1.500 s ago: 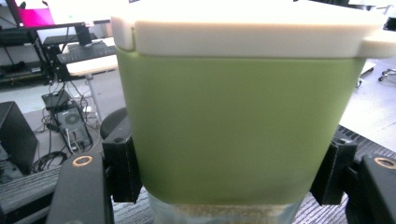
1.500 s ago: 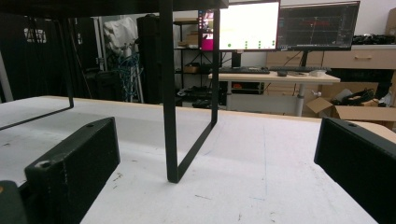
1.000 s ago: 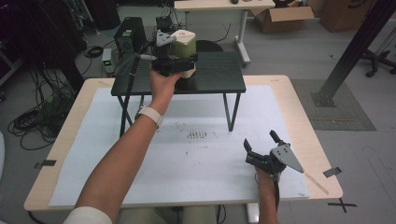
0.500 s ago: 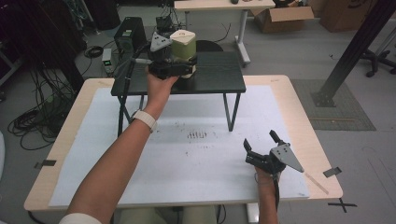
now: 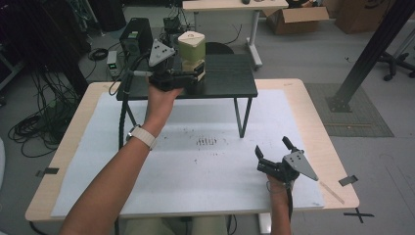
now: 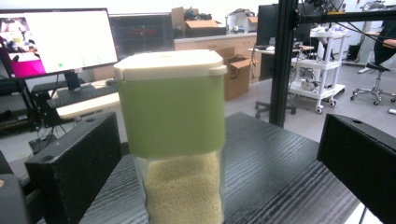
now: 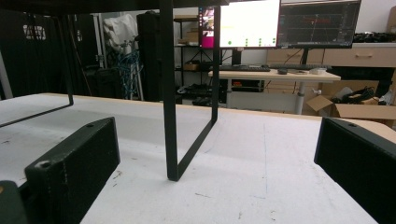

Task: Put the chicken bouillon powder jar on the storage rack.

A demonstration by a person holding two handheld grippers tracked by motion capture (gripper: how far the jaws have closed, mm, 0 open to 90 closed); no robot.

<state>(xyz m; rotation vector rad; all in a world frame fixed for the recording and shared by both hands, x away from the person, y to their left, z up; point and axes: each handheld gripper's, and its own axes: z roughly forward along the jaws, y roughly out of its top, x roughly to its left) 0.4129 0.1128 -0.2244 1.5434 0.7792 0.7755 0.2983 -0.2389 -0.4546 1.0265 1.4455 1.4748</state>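
On the left, our left gripper (image 5: 188,73) is up at the small black shelf (image 5: 230,81) that stands on the table (image 5: 313,122). Its jaws have just been opening and now stand wide, one on each side of the jar (image 5: 191,51) without pressing on it. We judge that the jar has just been set down and let go.

The jar stands upright on the shelf top, near its left end, so its long axis runs straight up. Seen in the left gripper view, the jar (image 6: 175,130) sits dead ahead of the gripper and between the two jaws, a little closer to the left one, with clear gaps on both sides. Any retreat therefore has to run straight back along the jaws' own line; a sideways drift would knock the jar.

The jar has a cream lid, a green upper band and a clear lower body. Pale fine grains, perhaps rice, fill the clear part up to the band; how high they reach behind it we cannot tell.

Further right, our right gripper (image 5: 274,154) rests low over the white mat (image 5: 98,147) near the table's front edge, well apart from the shelf. Its jaws are spread with nothing between them. The left hand is plainly the nearer one to the jar.
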